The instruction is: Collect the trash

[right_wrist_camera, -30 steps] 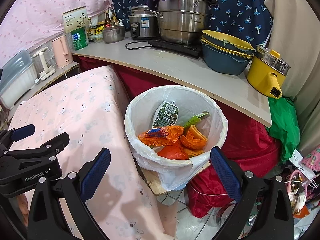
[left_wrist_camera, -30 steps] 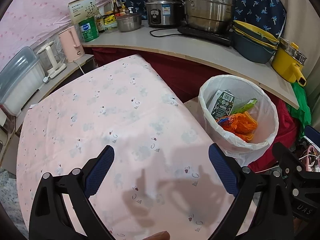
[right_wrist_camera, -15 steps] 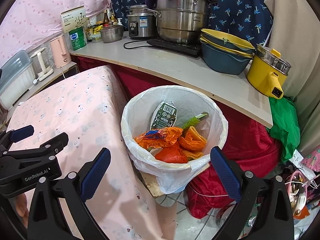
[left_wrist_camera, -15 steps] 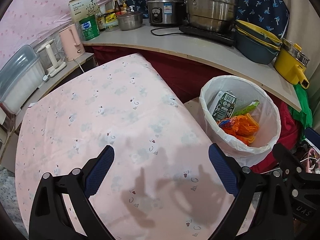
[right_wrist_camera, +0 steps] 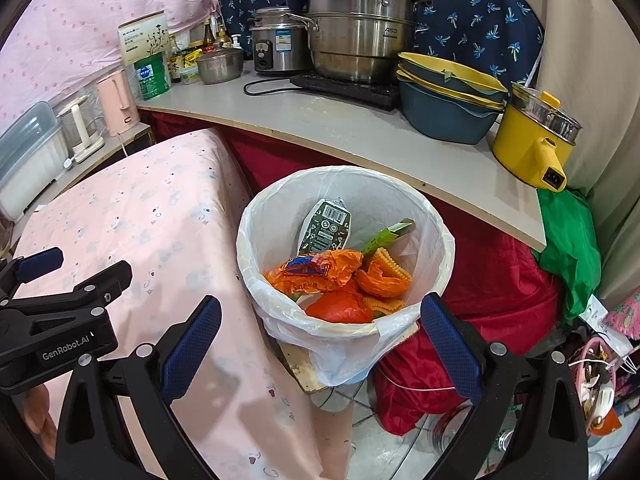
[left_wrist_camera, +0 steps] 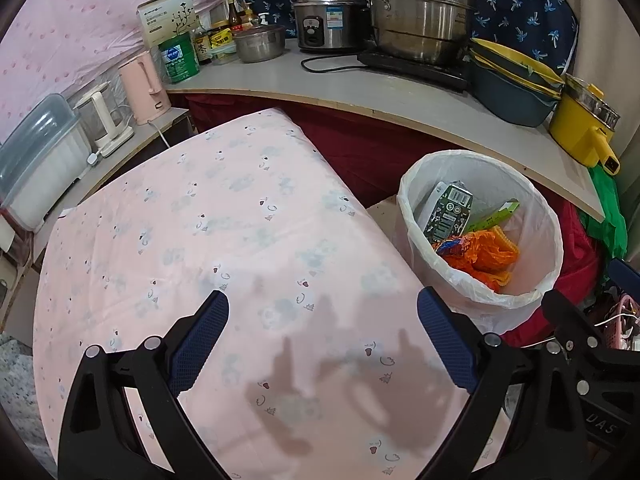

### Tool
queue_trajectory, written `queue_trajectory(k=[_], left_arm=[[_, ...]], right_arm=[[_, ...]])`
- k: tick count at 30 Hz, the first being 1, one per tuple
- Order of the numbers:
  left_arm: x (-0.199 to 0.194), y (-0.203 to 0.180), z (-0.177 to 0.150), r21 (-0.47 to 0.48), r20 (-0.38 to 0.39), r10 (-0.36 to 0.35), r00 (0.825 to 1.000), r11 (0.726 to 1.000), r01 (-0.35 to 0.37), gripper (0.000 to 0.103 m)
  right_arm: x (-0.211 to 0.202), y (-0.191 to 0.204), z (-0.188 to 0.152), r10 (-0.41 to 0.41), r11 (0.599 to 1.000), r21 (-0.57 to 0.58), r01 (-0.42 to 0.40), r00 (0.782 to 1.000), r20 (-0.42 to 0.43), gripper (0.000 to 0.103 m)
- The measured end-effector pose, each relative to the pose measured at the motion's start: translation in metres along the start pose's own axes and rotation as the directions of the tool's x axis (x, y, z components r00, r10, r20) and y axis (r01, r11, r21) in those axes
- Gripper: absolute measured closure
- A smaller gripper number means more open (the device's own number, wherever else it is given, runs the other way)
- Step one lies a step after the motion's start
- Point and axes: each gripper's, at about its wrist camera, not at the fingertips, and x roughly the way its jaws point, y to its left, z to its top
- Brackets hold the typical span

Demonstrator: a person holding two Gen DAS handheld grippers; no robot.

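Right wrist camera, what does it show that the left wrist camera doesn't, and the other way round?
Only the right wrist view shows the floor under the bin, the wooden board the bin sits on, and the left claw from the side. Only the left wrist view shows the full spread of the pink cloth, with claw shadows on it. Both show the white-lined trash bin holding orange wrappers and a dark green packet, the counter with the steel pot and yellow cooker, and open, empty claws.
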Motion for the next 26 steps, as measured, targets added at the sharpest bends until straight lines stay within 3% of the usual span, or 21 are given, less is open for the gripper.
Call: queue_trajectory(k=[26], left_arm=[[-0.0050,-0.0040,-0.0019,0.007,0.006,-0.010,1.000,1.000,0.010,0.012]], right_arm=[[0.0003,-0.0012,0.0002,0.002,1.000,-0.001,-0.002,1.000,0.002,0.007]])
